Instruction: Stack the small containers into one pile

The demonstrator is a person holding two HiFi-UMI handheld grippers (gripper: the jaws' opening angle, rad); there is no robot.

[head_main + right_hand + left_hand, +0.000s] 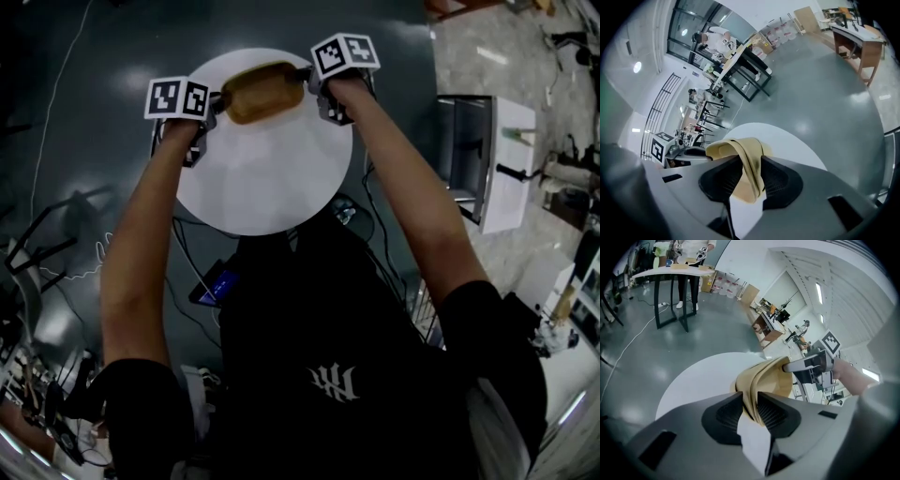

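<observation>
Head view shows the tan container [264, 91] at the far edge of the round white counter [262, 178], stretched between the two claws. Its long axis runs across the person, from the left claw [217, 105] to the right claw [307, 82], and the right end lies a little farther from the person. The container is pressed into a long oval, and its hollow side seems to face up. From this view I cannot tell whether it rests on the counter or hangs just over it.

Left gripper view gives what the head view does not: the jaws stand only a narrow way apart, and the folded wall of the container fills the gap, with a ribbed pad [729, 413] against it on each side. The wall looks doubled there – perhaps two walls nested, I cannot say. Beyond it the hollow opens toward the other claw, which has hold of the opposite rim.

Right gripper view shows the same from the other end – its jaws are narrowly apart and closed on a strip of tan wall that hangs down between the pads. The marker cube [658, 144] of the left claw is at the picture's left.

Only the two gripper views show the room: grey floor [825, 93], a black-legged table [670, 273] and people standing at it.
</observation>
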